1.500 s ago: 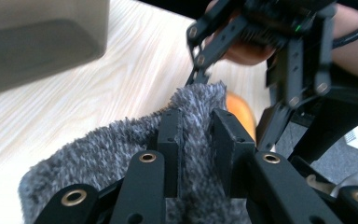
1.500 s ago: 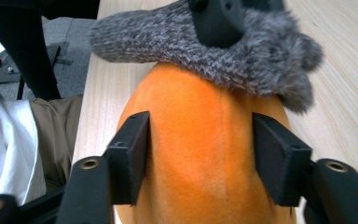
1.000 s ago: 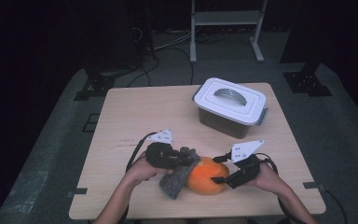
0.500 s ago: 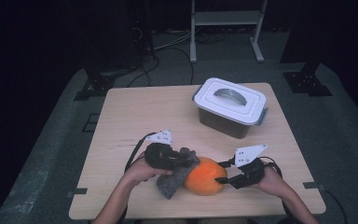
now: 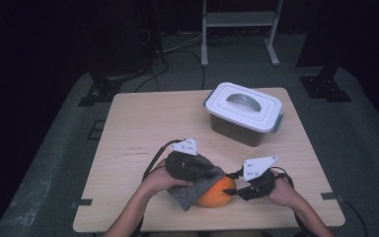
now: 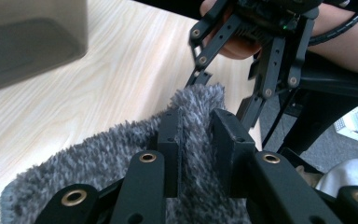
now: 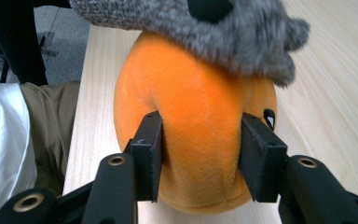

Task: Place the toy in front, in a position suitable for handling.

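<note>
On the near edge of the tabletop (image 5: pixel 138 128), the left gripper (image 5: pixel 205 172) is clamped on a fold of the grey fuzzy cloth (image 5: pixel 192 190), which drapes over the left side and top of the orange plush toy (image 5: pixel 217 193). The toy sits on the wood between the two hands. The right gripper (image 5: pixel 231 189) has just been closing, and its jaws now press into the toy's sides (the plush dents around both pads). Farther back and to the right stands a lidded white container (image 5: pixel 244 112), well apart.
</note>
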The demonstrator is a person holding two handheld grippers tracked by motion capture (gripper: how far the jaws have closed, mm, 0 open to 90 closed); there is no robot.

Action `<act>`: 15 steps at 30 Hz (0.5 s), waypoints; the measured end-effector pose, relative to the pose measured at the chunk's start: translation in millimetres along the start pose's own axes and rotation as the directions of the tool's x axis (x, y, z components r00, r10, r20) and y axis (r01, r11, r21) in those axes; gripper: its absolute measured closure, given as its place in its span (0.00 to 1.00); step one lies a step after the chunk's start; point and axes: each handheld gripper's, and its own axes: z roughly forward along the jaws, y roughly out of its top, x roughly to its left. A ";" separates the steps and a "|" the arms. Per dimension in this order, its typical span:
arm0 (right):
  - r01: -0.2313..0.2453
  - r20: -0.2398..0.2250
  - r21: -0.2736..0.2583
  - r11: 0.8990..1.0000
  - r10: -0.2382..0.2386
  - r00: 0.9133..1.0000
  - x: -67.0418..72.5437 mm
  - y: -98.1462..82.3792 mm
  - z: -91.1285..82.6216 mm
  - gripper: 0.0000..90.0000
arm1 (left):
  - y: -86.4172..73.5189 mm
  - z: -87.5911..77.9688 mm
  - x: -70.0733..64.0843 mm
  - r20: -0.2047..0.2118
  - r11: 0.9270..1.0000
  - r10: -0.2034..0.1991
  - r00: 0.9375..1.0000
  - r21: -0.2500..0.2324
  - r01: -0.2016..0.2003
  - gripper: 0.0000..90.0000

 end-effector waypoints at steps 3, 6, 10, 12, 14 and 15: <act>-0.019 -0.005 -0.006 1.000 0.019 1.000 -2.7 -4.8 -1.4 0.61 | -4.8 -5.6 1.6 -0.012 1.000 -0.006 1.000 -0.005 0.006 0.81; -0.035 -0.009 -0.008 0.999 0.035 0.999 -5.6 -7.5 -2.5 0.61 | -11.2 -13.2 4.4 -0.027 1.000 -0.021 0.999 -0.015 0.020 0.81; -0.053 0.000 -0.005 0.999 0.053 0.999 -10.0 -11.3 -4.2 0.62 | -19.1 -22.0 8.3 -0.050 0.999 -0.046 0.998 -0.027 0.044 0.81; -0.070 -0.001 -0.009 0.997 0.070 0.998 -12.9 -14.1 -5.3 0.62 | -22.8 -25.6 10.6 -0.057 0.998 -0.055 0.997 -0.033 0.053 0.81; -0.088 -0.007 -0.016 0.996 0.087 0.996 -14.8 -15.2 -5.3 0.61 | -25.4 -27.0 12.2 -0.058 0.997 -0.066 0.996 -0.039 0.064 0.81; -0.089 -0.008 -0.016 0.996 0.089 0.996 -15.8 -14.8 -5.0 0.61 | -25.8 -26.6 12.4 -0.057 0.997 -0.069 0.996 -0.042 0.066 0.81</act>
